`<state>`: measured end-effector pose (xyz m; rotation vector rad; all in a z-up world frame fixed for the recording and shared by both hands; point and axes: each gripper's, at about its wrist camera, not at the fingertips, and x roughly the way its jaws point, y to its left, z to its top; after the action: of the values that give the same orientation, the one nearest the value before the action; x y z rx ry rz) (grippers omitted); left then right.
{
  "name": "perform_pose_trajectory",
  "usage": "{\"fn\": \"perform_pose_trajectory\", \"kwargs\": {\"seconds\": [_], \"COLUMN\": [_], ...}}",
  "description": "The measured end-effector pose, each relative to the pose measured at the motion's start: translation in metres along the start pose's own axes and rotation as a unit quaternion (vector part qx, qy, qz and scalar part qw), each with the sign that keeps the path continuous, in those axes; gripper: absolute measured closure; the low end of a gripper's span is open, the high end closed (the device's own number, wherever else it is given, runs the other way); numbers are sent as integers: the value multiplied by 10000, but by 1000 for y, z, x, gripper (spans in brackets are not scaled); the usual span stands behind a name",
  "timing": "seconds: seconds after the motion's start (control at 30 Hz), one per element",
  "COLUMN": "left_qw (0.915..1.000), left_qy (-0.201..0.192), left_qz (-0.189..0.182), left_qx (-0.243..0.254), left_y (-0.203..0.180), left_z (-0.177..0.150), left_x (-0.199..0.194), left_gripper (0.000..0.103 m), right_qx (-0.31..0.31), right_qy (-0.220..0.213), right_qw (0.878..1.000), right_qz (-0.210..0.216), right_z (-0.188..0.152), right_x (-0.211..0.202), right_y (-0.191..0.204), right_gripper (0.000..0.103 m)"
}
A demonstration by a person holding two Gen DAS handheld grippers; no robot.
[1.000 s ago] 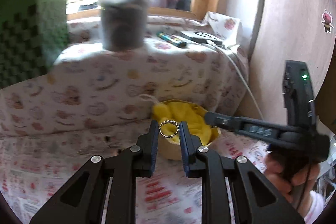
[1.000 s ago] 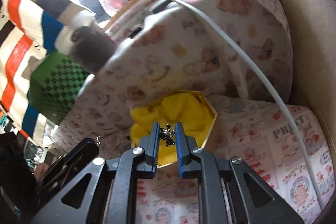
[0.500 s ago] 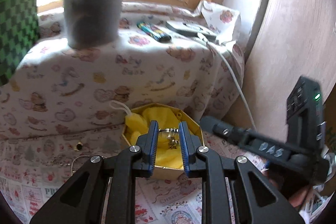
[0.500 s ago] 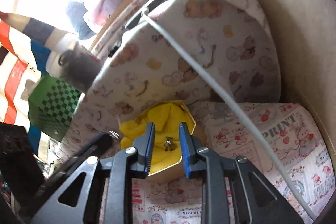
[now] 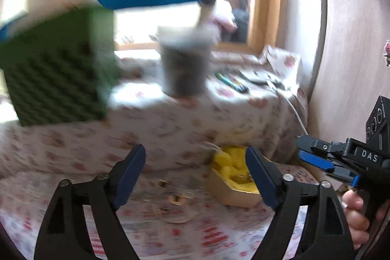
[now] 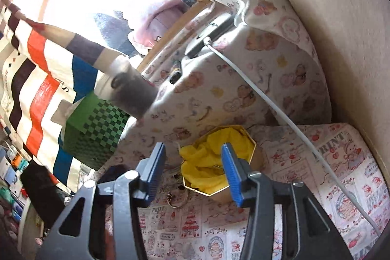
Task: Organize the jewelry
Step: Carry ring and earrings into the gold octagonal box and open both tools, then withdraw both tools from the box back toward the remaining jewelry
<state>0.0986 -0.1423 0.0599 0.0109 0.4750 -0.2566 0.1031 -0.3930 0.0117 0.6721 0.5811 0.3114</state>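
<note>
My left tool (image 5: 195,174) and right tool (image 6: 193,172): both just opened, nothing between them | gold box (image 6: 256,155), yellow-lined, just beyond right tool | loose jewelry (image 6: 174,197) on printed cloth (image 6: 292,162), left of box

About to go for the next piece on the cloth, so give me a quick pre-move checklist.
1. Left claw open and empty: ok; its jaws have just been opening.
2. Right claw open and empty: ok; it too has just been opening.
3. Dropped pieces lie on the yellow cloth inside the gold box: ok.
4. Loose jewelry remaining beside the box: ok, a ring-shaped piece shows.
5. White cable clear of the claws: ok.
6. Exact piece types: cannot tell, left view blurred.
</note>
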Motion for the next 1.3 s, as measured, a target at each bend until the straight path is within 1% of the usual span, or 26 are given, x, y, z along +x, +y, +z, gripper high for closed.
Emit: {"fn": "perform_pose_trajectory", "kwargs": {"seconds": [0.07,0.1,0.13,0.2,0.23,0.27,0.3,0.4,0.43,0.5,0.53,0.63,0.7,0.77,0.83,0.87,0.97,1.1,1.13,1.17,1.2,1.23,1.3], "left_qw": [9977,9948,9933,9938,9941,9938,9930,9896,9885,9876,9882,9926,9953,9986,9994,9991,9964,9884,9857,9837,9802,9774,9753], "left_qy": [-360,-547,-642,-715,-788,-877,-980,-1223,-1285,-1318,-1263,-930,-609,-130,105,283,809,1510,1683,1795,1957,2079,2198], "left_qz": [449,658,764,764,706,672,664,757,792,846,857,772,757,503,265,130,-78,-143,-96,37,273,355,138], "left_qx": [371,544,579,370,236,134,53,-79,-107,-138,-156,-110,-57,-64,-205,-272,-260,-93,-83,-100,-128,-136,-135], "left_y": [4,7,12,24,29,34,38,49,54,61,64,73,77,80,83,84,80,70,68,69,68,67,63], "left_z": [0,-2,-3,-4,-6,-7,-9,-15,-18,-24,-27,-35,-38,-41,-42,-43,-43,-42,-43,-43,-44,-45,-45], "left_x": [-20,-32,-42,-59,-67,-75,-82,-98,-99,-98,-93,-76,-62,-46,-38,-31,-9,23,32,38,46,53,61], "left_gripper": [20,19,18,11,9,2,0,0,0,0,0,0,0,0,0,0,0,0,0,0,0,1,1], "right_qx": [-222,-338,-431,-486,-487,-476,-459,-513,-521,-630,-717,-1162,-1497,-1674,-1722,-1735,-1620,-1565,-1564,-1564,-1591,-1628,-1753], "right_qy": [-144,-211,-278,-321,-310,-319,-358,-513,-576,-643,-637,-618,-687,-879,-1023,-992,-807,-747,-738,-714,-674,-660,-684], "right_qw": [9993,9986,9978,9974,9975,9977,9976,9952,9944,9917,9906,9834,9750,9657,9590,9585,9647,9658,9660,9662,9663,9660,9633], "right_qz": [-246,-354,-427,-434,-410,-374,-384,-656,-722,-918,-978,-1249,-1492,-1780,-2005,-2035,-1913,-1926,-1921,-1923,-1909,-1897,-1914], "right_z": [-2,-2,-4,-6,-6,-7,-7,-9,-10,-14,-15,-23,-31,-37,-42,-42,-40,-41,-42,-43,-43,-44,-47], "right_x": [-3,-4,-6,-7,-7,-7,-8,-9,-10,-7,-5,5,10,11,13,15,22,28,29,31,33,33,34], "right_y": [7,10,13,17,17,18,18,20,20,23,25,36,45,50,50,49,41,34,34,34,34,35,39], "right_gripper": [42,39,33,29,24,17,15,8,3,1,1,1,1,1,1,1,1,1,1,1,1,1,1]}}
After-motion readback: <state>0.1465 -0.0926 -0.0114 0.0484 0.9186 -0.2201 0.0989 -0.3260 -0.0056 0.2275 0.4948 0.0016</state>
